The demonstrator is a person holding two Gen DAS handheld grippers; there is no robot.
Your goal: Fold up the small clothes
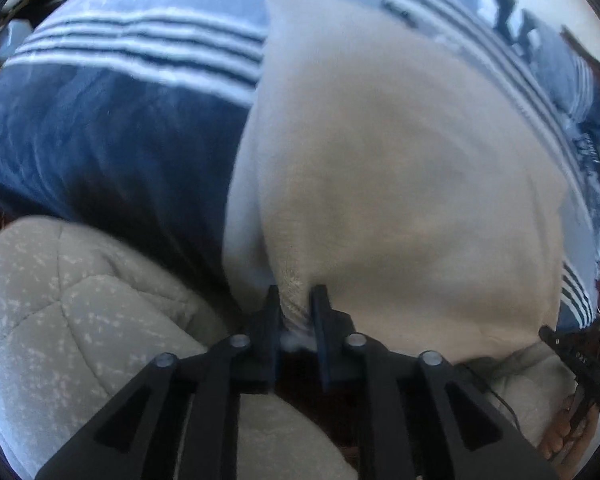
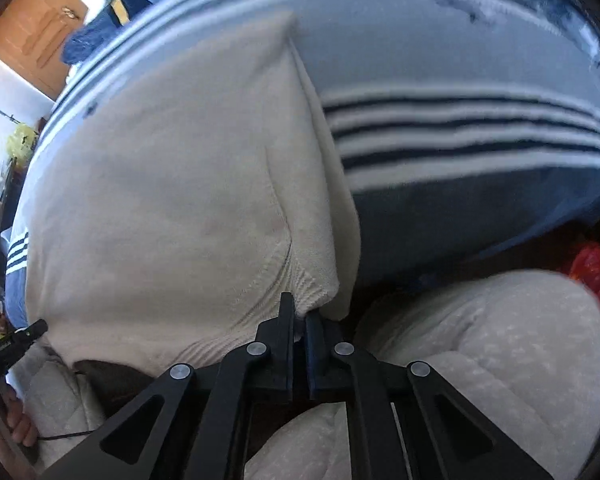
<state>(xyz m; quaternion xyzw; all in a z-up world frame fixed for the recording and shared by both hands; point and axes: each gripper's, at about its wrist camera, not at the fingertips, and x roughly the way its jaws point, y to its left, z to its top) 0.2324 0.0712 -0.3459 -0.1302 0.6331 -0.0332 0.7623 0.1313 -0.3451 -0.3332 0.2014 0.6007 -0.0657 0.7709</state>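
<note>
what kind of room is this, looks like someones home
Most likely a bedroom at home. A blue and white striped plush blanket covers what looks like a bed, a wooden door stands at the far left, and a cream garment lies on the blanket for folding.

Bright daylight, soft motion blur throughout, strong fisheye bending at edges, dark vignette corners, shadow low down

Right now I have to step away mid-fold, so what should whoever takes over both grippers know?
Left gripper: shut on one near corner of the cream garment.
Right gripper: shut on the other near corner, at the ribbed hem.
The garment lies spread on the blue striped blanket.
Done: both corners gripped.
Left: likely carry the near edge over to the far edge, then release.
</note>
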